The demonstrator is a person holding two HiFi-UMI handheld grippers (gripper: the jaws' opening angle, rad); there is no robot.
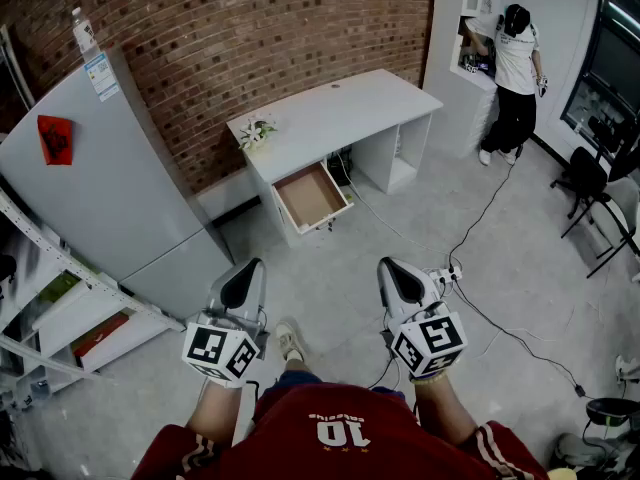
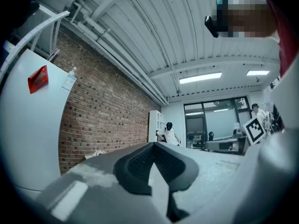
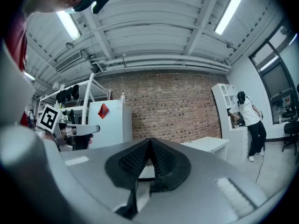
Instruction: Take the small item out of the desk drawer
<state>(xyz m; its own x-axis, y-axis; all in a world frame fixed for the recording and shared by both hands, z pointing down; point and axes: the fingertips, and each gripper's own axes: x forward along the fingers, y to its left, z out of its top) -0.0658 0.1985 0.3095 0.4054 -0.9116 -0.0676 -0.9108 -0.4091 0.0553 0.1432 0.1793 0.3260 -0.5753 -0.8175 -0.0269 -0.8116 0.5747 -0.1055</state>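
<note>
A white desk (image 1: 340, 108) stands against the brick wall, some way ahead of me. Its drawer (image 1: 311, 197) is pulled out and shows a brown bottom; I can make out no small item inside from here. My left gripper (image 1: 243, 281) and right gripper (image 1: 401, 277) are held low, side by side over the grey floor, well short of the desk. Both are shut with nothing between their tips. In the left gripper view (image 2: 154, 144) and the right gripper view (image 3: 150, 141) the dark pads meet at the tips.
A grey fridge (image 1: 90, 168) stands left of the desk, with a metal rack (image 1: 60, 298) nearer me. A small flower arrangement (image 1: 256, 133) sits on the desk's left end. A person in a white shirt (image 1: 515, 78) stands at the far right shelf. Cables (image 1: 480, 218) and a power strip (image 1: 447, 273) lie on the floor, and a chair (image 1: 590, 193) stands right.
</note>
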